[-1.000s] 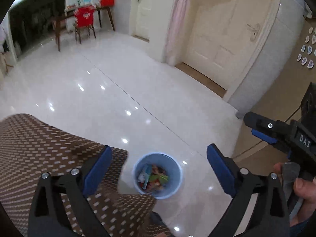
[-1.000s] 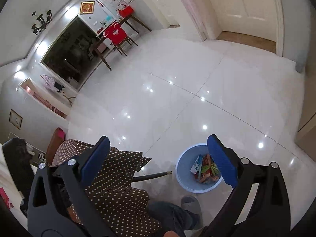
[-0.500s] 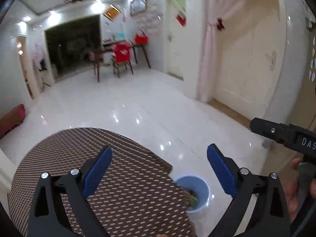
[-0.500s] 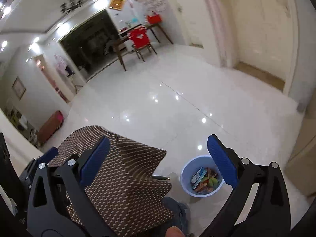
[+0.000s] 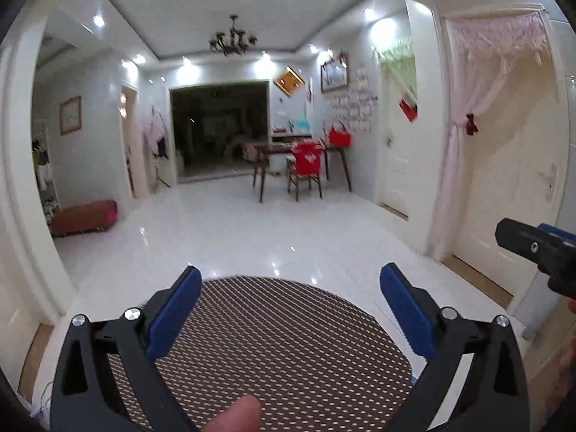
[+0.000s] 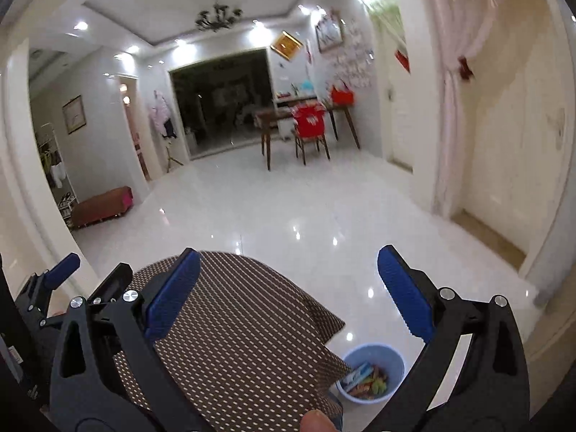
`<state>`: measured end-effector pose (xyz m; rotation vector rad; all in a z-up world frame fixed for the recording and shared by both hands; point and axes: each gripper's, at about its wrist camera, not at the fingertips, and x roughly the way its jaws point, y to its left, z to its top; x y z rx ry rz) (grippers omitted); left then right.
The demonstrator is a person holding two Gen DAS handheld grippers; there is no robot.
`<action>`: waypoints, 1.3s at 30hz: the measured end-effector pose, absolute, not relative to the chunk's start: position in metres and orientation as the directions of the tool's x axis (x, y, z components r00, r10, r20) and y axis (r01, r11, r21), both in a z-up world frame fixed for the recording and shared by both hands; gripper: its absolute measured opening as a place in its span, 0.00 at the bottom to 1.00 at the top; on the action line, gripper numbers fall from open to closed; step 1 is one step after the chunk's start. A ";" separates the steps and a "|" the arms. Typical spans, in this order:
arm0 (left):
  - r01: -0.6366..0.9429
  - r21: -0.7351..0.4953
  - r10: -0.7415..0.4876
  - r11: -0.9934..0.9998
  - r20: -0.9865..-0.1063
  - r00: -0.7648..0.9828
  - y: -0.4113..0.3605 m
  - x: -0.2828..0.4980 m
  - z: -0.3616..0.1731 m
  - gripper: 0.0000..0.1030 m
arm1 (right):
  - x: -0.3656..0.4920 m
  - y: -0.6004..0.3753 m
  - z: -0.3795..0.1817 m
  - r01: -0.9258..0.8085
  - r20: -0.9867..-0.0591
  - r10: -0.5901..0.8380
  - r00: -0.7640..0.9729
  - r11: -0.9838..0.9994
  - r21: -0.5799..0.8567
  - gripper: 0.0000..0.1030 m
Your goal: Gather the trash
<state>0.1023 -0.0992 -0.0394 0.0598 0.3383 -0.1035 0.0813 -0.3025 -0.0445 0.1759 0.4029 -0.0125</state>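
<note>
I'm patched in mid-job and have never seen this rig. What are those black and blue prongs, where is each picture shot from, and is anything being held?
No robot arm here: a person carries two hand-held grippers, each with a fisheye camera looking along its blue-padded fingers. The left wrist view shows the left gripper, the right wrist view the right gripper. Both stand open and hold nothing. Below them is a table under a brown dotted cloth, with nothing visible on it. A blue bin with colourful trash stands on the glossy white floor.
</note>
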 end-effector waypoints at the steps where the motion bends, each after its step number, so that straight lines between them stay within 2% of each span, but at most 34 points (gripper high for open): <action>1: 0.109 0.042 -0.089 0.993 -0.326 0.941 -0.095 0.096 -0.036 0.95 | 0.078 -0.297 -0.039 0.036 -0.373 0.028 0.927 0.986 0.163 0.94; 13: 0.048 -0.015 -0.050 0.999 -0.258 0.965 -0.058 0.056 0.011 0.95 | 0.056 -0.261 -0.009 -0.007 -0.265 0.037 0.964 0.993 0.114 0.94; 21: -0.010 -0.042 0.000 0.999 -0.242 0.970 -0.052 0.048 0.015 0.95 | 0.051 -0.250 -0.009 -0.009 -0.265 0.034 0.964 0.995 0.097 0.94; 39: 0.057 -0.059 -0.071 0.997 -0.268 0.961 -0.068 0.051 0.010 0.95 | 0.050 -0.256 -0.014 0.017 -0.267 0.009 0.964 0.995 0.094 0.94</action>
